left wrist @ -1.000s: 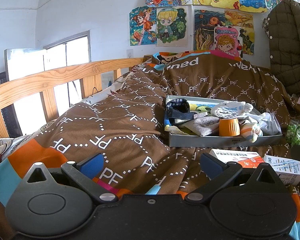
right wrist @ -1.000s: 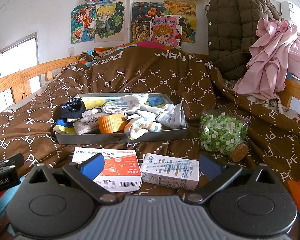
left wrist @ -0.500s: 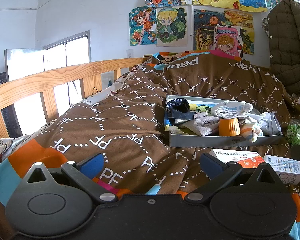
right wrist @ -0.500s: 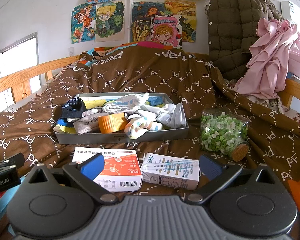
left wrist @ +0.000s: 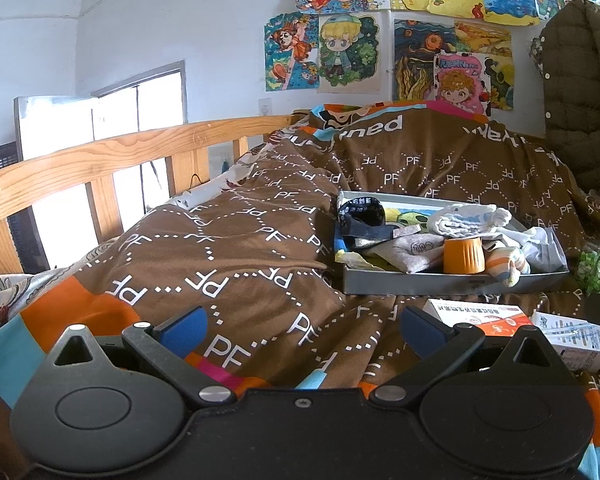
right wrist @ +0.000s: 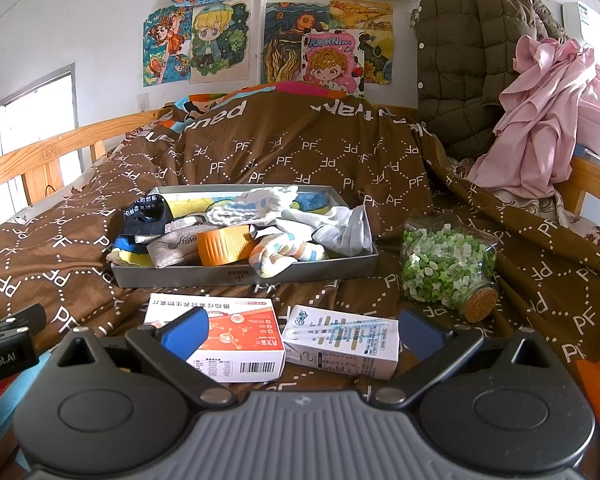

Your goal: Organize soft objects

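the soft things i have to sort, a jumble of socks and small cloths (right wrist: 284,220), sit heaped in a shallow grey rectangular tray (right wrist: 244,276) on the brown quilt printed with white letters (right wrist: 300,152). a striped pastel sock (right wrist: 284,256) droops over the tray's near rim, and a dark navy sock with white lettering (right wrist: 144,212) rides up at the left end. an orange ribbed plastic cup (right wrist: 224,246) lies on its side among them, touching the cloth on both sides.

my right gripper (right wrist: 300,332) hovers low over the quilt with its blue-padded jaws spread wide and nothing between them. just under it lie a white and orange cardboard box (right wrist: 220,332) and a white carton with blue print (right wrist: 344,340), side by side, between me and the tray. my left gripper (left wrist: 300,328) is likewise wide apart and empty, off to the left over bare quilt, with the tray (left wrist: 452,280) ahead on its right.

a glass jar of green and white paper stars with a cork stopper (right wrist: 448,268) lies on its side right of the tray.

the risks as i judge them: reaching forward low, i could shove the boxes into the tray; pinching into the heap, i could catch two layers at once or drag the cup out; the quilt is soft, so the tray may tip under pressure, and the jar could roll.
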The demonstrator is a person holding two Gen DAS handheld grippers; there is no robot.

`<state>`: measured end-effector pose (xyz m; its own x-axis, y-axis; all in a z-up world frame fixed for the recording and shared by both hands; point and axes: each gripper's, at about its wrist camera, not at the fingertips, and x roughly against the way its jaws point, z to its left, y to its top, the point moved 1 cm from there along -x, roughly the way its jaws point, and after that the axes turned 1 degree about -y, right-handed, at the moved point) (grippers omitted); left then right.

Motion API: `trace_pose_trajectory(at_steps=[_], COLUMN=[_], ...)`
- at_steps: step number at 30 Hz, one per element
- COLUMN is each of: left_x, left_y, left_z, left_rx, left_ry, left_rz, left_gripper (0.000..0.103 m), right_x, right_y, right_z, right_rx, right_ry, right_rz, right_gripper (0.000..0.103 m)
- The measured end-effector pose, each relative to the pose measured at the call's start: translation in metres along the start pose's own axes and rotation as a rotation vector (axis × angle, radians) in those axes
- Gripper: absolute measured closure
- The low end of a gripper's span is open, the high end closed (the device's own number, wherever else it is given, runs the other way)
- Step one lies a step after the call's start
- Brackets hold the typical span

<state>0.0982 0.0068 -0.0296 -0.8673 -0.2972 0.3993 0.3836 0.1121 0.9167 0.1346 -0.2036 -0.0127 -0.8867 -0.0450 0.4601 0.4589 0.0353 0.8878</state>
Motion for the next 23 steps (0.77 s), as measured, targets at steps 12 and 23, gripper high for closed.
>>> trace_pose_trajectory(at_steps=[12, 23], left_x=[0.0019, 0.0003], left_y=[-0.0003, 0.0023], left_z=[0.0011, -0.0032], left_rx=[-0.005, 0.009], left_ry=[-0.026, -0.042], left_rz=[0.033, 0.035], left_gripper=[0.001, 0.001], right_x=[0.0002, 0.0], right_y=[-0.0011, -0.0002], right_z=[0.0003, 0.0003], right_rx=[0.001, 0.001], right_ry=[0.0, 0.0], right_rz=[0.001, 0.002], right_gripper=[0.0, 0.0])
